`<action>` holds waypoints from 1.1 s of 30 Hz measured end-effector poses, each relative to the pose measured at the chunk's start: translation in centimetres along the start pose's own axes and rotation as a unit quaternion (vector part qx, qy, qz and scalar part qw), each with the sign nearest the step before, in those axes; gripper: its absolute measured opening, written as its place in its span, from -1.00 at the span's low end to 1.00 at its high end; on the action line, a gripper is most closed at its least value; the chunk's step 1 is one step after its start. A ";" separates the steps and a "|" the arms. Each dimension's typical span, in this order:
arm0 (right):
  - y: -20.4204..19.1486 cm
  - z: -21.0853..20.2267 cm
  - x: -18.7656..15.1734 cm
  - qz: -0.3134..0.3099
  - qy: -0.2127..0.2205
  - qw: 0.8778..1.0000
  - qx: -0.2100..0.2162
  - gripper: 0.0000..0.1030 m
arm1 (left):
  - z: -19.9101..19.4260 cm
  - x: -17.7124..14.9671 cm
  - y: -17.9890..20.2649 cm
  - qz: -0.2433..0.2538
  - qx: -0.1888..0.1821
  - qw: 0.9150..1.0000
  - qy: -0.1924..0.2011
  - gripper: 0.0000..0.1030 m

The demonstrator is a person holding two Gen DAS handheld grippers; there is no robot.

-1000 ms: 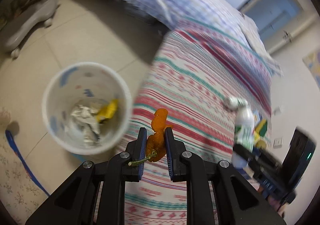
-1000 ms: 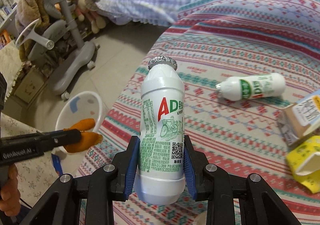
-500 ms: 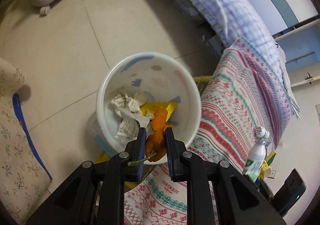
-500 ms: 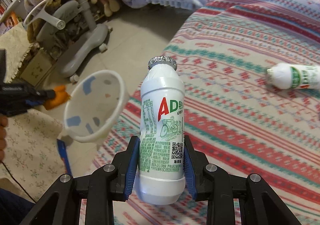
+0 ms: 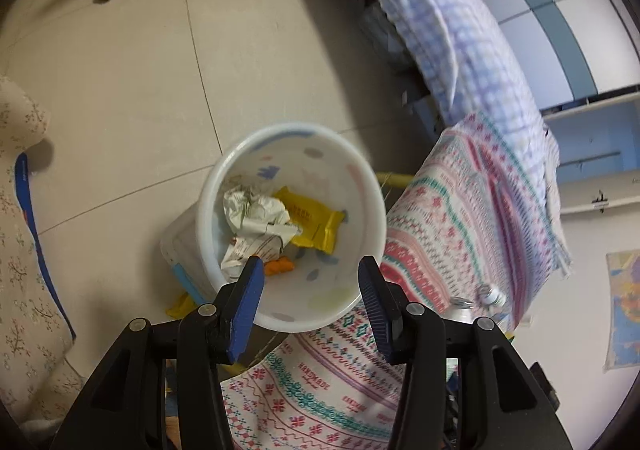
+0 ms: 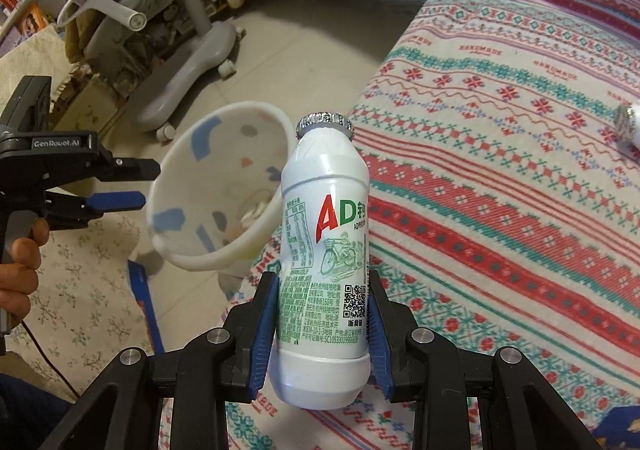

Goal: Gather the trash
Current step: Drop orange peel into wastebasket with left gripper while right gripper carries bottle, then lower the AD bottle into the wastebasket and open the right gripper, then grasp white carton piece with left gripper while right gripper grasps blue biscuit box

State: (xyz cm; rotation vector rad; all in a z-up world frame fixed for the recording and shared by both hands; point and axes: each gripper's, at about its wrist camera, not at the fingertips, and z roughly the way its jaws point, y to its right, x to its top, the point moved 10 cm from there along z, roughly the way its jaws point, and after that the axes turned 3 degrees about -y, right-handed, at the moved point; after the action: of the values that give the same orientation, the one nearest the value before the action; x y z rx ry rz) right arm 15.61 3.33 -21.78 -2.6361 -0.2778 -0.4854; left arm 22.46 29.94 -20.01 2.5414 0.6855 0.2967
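In the left wrist view, the left gripper [image 5: 310,286] hangs over the bin [image 5: 372,185], pointing steeply down; its jaws have just been opening and now stand apart with nothing between them. The orange peel [image 5: 280,267] lies at the bottom of the bin beside crumpled paper [image 5: 256,213] and a yellow wrapper [image 5: 314,223], just past the left blue pad. The peel looks soft and light, so it likely dropped free without clinging. The bin stands on the floor [image 5: 120,81] against the edge of the patterned bedspread [image 5: 452,217]. In the right wrist view, the right gripper [image 6: 322,330] clamps the bottle [image 6: 324,270] upright by its lower half, pads on either side of the printed label, foil cap [image 6: 323,125] on top. The bottle seems stiff, smooth plastic, probably light if empty; the hold low on the straight body looks secure, though a slick wall could slip under a loose squeeze. The bottle sits above the bedspread edge, near the bin rim but not yet over the opening. The left gripper shows at far left, a hand [image 6: 18,274] around its grip. A second bottle [image 6: 628,125] lies on the bed at the right edge.
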 end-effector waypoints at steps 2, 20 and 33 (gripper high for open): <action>-0.4 0.3 0.2 -0.003 -0.002 1.000 0.002 -0.28 | -1.0 0.3 -0.1 -0.008 -0.003 1.000 0.012 0.00; -8.8 8.7 5.8 -0.076 -0.020 0.997 -0.019 0.21 | -2.7 1.0 -1.0 -0.013 0.005 0.999 0.032 0.00; -3.2 -0.9 2.8 -0.072 -0.004 0.997 -0.033 0.21 | 0.7 -3.4 7.6 0.082 0.014 0.997 0.003 0.00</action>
State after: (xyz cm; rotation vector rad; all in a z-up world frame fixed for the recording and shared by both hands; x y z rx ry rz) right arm 17.03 6.07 -18.75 -2.6943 -0.4645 -0.5407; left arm 23.00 22.14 -17.04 2.6294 0.4861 0.3534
